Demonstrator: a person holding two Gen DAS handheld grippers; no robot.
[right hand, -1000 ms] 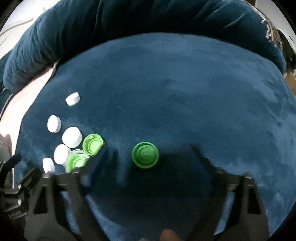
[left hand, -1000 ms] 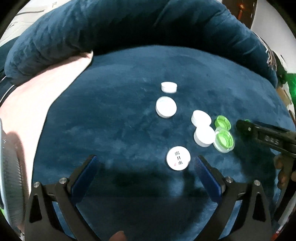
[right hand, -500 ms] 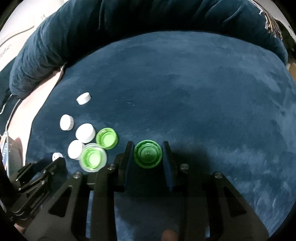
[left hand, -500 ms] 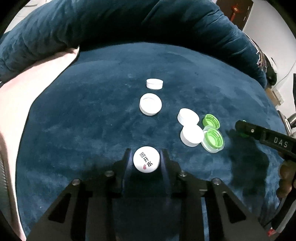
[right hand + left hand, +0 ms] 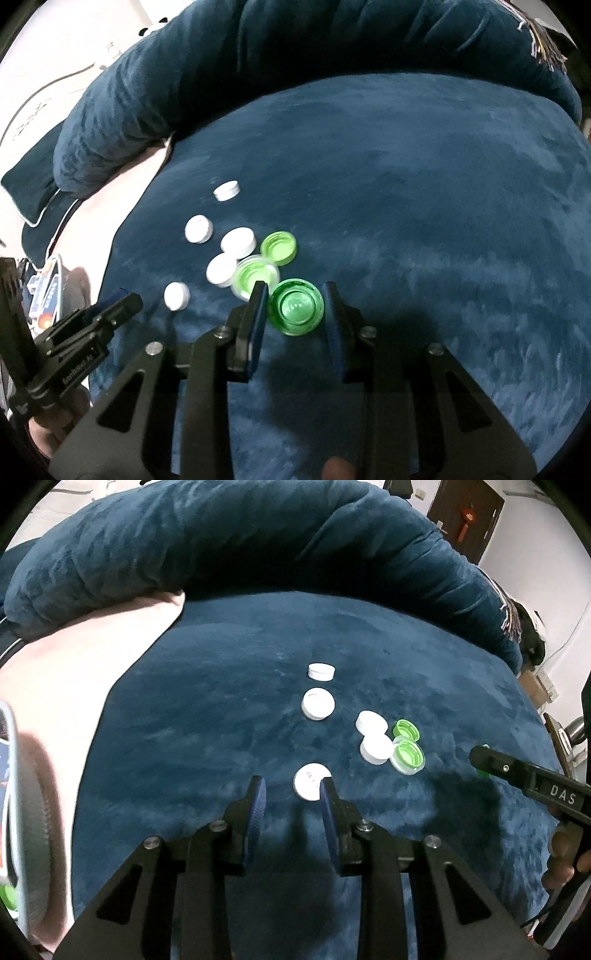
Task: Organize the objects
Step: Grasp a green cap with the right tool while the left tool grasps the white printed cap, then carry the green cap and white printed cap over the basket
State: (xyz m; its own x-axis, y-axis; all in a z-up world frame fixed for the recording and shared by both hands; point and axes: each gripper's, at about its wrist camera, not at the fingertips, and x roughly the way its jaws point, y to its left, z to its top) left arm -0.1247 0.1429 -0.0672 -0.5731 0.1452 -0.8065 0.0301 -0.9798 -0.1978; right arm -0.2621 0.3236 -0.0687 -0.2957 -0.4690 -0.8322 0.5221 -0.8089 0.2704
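Several white bottle caps and three green caps lie on a dark blue plush cushion (image 5: 207,709). My left gripper (image 5: 291,794) is open, jaws a cap-width apart, just behind a white printed cap (image 5: 311,786) lying free by the right finger. My right gripper (image 5: 295,299) is partly open, with a green cap (image 5: 296,311) loose between its jaws on the cushion. Two more green caps (image 5: 257,276) sit just left of it, next to white caps (image 5: 221,269). In the left wrist view the green caps (image 5: 407,755) lie right of the white ones (image 5: 376,748).
A thick blue bolster (image 5: 258,546) rims the far side of the cushion. A pink cloth (image 5: 55,686) lies to the left. The right gripper's body (image 5: 532,786) shows at the right edge of the left wrist view; the left gripper's body (image 5: 74,347) shows at lower left of the right wrist view.
Both grippers closed on their caps half a second ago and have now opened. The left gripper has drawn back from the white printed cap. The green cap now sits close to the other green caps.
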